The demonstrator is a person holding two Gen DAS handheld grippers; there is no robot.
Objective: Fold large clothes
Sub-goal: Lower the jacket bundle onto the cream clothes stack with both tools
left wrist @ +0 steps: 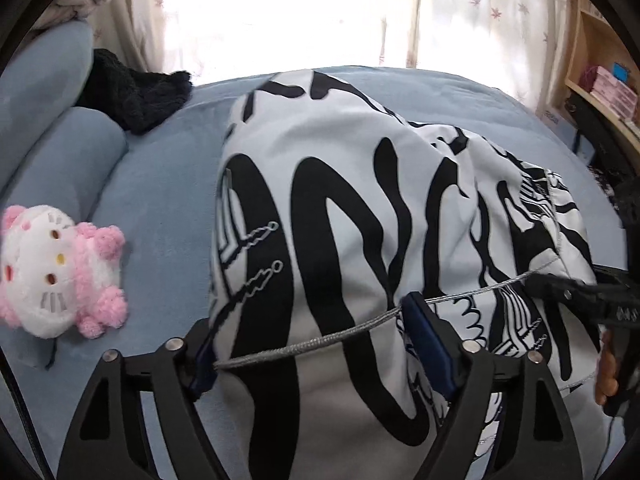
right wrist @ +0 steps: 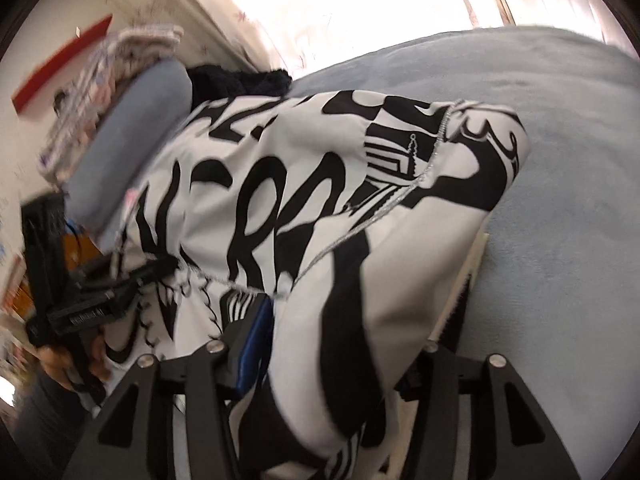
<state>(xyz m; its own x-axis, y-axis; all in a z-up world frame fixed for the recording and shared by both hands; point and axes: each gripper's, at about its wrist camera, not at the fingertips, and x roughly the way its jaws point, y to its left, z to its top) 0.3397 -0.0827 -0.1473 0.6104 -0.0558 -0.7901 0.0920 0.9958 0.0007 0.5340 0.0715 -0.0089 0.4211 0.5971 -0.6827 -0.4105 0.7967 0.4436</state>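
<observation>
Now left claw (left wrist: pixel 320 344) wide around garment (left wrist: pixel 340 208), right claw (right wrist: pixel 320 356) likewise.

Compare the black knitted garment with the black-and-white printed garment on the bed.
The black knitted garment is plain dark and fuzzy; the printed garment is smooth white with bold black lettering. The knitted one lies crumpled against the blue cushion, untouched; the printed one, far larger in view, drapes between both grippers' jaws. Both rest on the blue bed cover.
</observation>
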